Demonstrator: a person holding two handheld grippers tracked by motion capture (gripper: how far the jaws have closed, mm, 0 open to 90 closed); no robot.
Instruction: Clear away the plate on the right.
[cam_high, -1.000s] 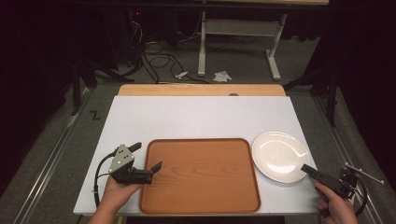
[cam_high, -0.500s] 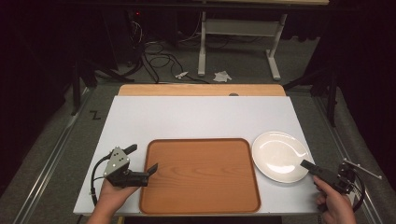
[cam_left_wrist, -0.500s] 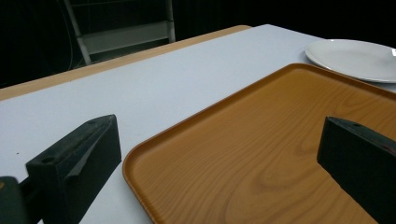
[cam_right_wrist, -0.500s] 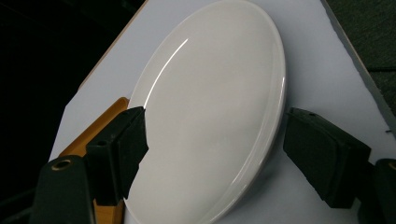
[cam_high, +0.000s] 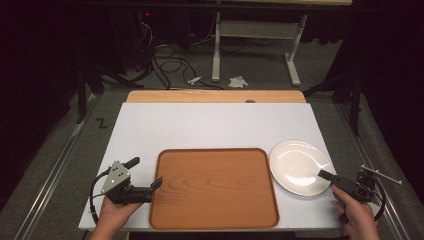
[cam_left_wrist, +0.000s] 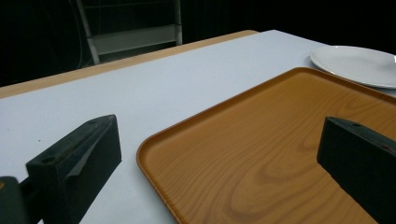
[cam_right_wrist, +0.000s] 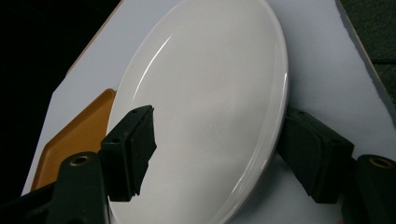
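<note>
Plate: round white ceramic plate (cam_high: 299, 166) lies on the white table (cam_high: 215, 127), just right of the rectangular wooden tray (cam_high: 214, 187).
Right gripper (cam_high: 330, 177): has moved forward; jaws apart, one above the plate's near rim, one below.
Left gripper (cam_high: 145, 175): spread wide, empty, at the tray's left edge.
Meaning: a grasp on the plate seems close.

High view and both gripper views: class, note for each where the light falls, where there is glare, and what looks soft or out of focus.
High view: the white table is evenly lit, the surroundings dark, the image slightly soft. Left gripper view: the tray is sharp, its grain clear, and the near jaws are soft-edged. Right gripper view: a curved glare streak lies on the plate, with the near jaws a little blurred.
</note>
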